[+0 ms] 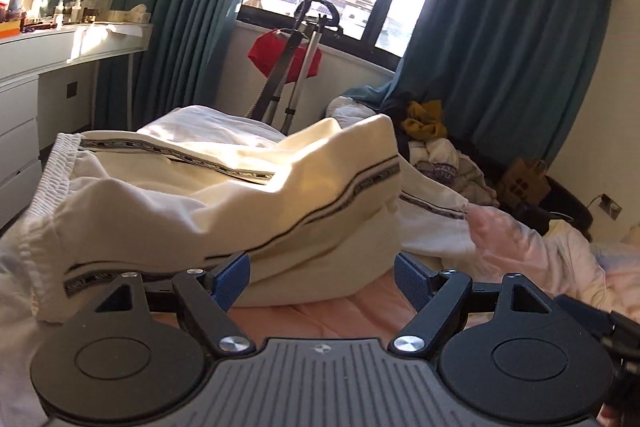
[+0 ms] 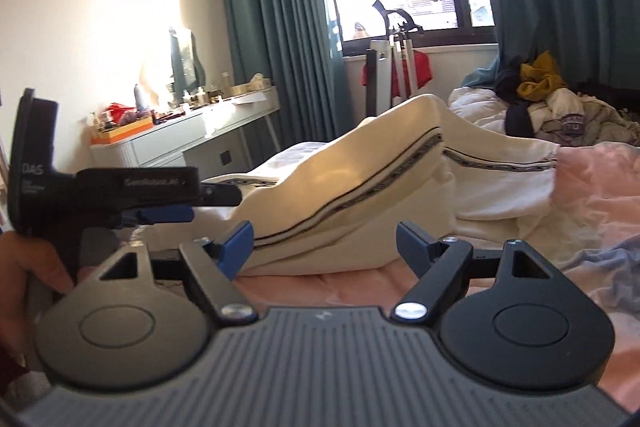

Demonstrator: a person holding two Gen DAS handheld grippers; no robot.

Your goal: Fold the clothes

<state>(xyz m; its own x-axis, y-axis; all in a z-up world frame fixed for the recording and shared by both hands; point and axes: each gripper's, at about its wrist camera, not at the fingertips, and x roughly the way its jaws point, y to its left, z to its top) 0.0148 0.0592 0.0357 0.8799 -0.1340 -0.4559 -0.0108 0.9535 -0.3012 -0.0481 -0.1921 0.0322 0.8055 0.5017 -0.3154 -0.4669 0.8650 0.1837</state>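
Observation:
Cream trousers point(image 1: 240, 203) with a black patterned side stripe lie bunched and partly folded over on the pink bedsheet point(image 1: 320, 311). The elastic waistband is at the left. My left gripper point(image 1: 322, 279) is open, its blue pads either side of the near fold, and nothing is held. In the right wrist view the trousers point(image 2: 360, 187) lie just ahead of my right gripper point(image 2: 326, 245), which is open and holds nothing. The left gripper point(image 2: 188, 211) shows side-on at the left, with a hand point(image 2: 28, 267) on its handle.
A pile of mixed clothes point(image 2: 552, 99) sits at the far right of the bed. A garment steamer stand point(image 1: 296, 67) with a red cloth stands by the window. A white dresser point(image 1: 40, 75) with bottles is at the left. Teal curtains point(image 1: 500, 47) hang behind.

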